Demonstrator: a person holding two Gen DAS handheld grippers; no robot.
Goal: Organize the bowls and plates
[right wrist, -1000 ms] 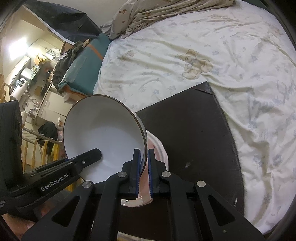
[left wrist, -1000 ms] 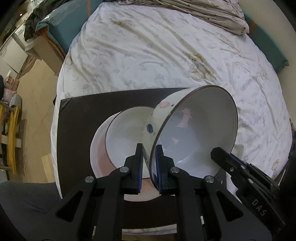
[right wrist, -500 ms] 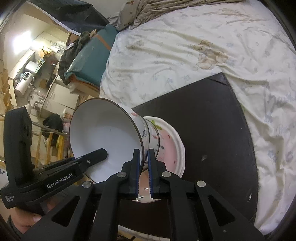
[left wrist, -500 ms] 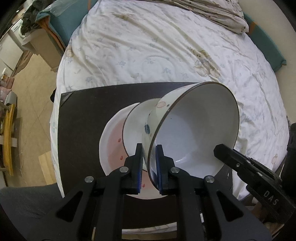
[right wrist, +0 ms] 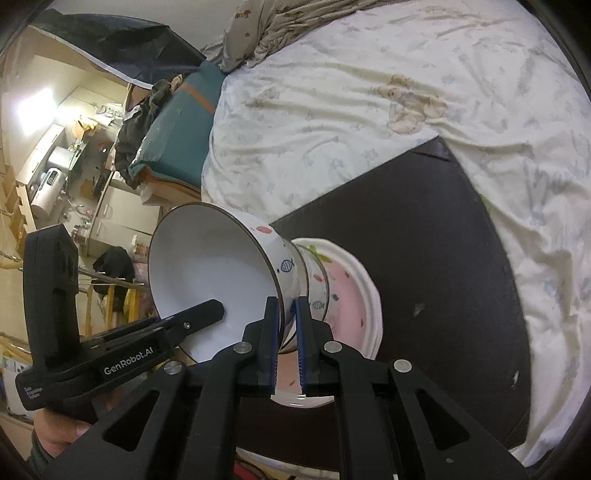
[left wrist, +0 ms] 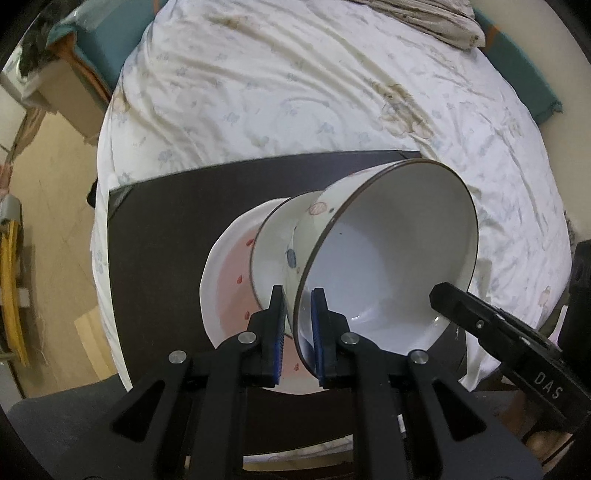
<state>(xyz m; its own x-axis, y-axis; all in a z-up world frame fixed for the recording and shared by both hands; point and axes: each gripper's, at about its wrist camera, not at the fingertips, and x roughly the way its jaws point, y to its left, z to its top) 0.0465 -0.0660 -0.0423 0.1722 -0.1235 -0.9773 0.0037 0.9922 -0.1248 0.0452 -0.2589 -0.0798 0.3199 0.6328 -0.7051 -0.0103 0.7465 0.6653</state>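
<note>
**Both grippers clamp one tilted bowl above a second bowl and a pink plate**

The big bowl (left wrist: 388, 258) is held tipped on its side over the dark board (left wrist: 166, 229) that lies on the bed (left wrist: 295, 92). In the left wrist view its mouth opens toward the camera and to the right, with its foot pointing away, down toward the stack. In the right wrist view the same bowl (right wrist: 207, 280) opens to the left, and its axis runs nearly level from the rim to the foot.

The left gripper (left wrist: 298, 328) has its jaws closed on the near rim of the bowl, one blue pad inside and one outside. The right gripper (right wrist: 285, 332) grips the rim on the opposite side the same way; its black finger shows at the right edge of the left view.

Behind the foot of the held bowl a smaller bowl (left wrist: 277, 243) sits on a pink plate (left wrist: 225, 280) with a white scalloped edge. The two bowls look touching or very nearly so; I cannot tell which. The plate rests on the board's near half.

Around them: a crumpled blanket (right wrist: 280, 29) at the head of the bed, a teal cushion (right wrist: 177, 125) at its side, and cluttered shelves (right wrist: 55, 166) beyond.
</note>
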